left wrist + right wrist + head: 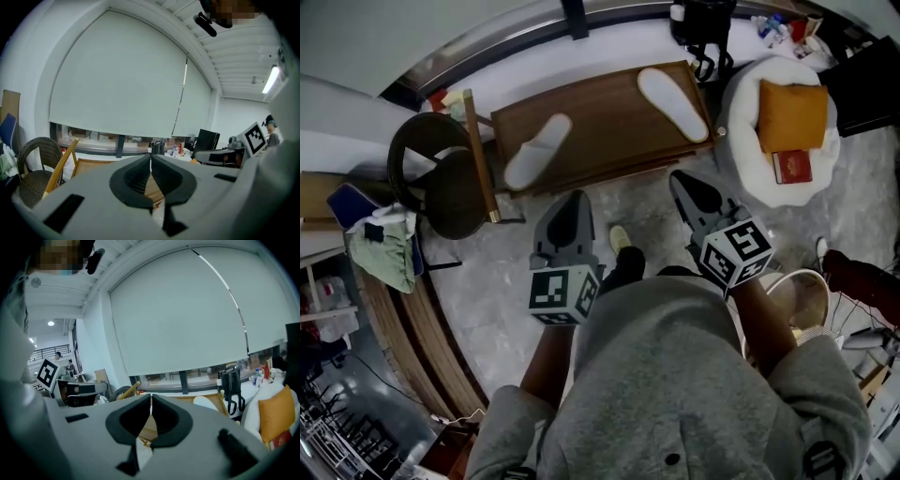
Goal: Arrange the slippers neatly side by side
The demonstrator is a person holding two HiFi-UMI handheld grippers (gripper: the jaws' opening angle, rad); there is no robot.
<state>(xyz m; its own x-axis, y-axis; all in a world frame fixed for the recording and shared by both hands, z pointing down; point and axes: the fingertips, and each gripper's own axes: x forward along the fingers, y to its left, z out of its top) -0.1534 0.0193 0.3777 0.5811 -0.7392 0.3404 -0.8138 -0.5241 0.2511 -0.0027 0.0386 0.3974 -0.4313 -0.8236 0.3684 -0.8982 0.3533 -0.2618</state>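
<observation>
The left slipper [537, 150], white, lies slanted near the left end of the wooden table [600, 131]. The right slipper [672, 103], white, lies well apart at the far right corner, slanted the opposite way.

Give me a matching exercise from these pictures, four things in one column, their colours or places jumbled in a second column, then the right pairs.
Things:
1. cushion
2. book
3. slippers
4. chair

Colour or place:
A. far apart on the table
B. red
C. on the floor, left of the table
D. orange

Pairs: 1-D, 2-B, 3-A, 4-C
</observation>
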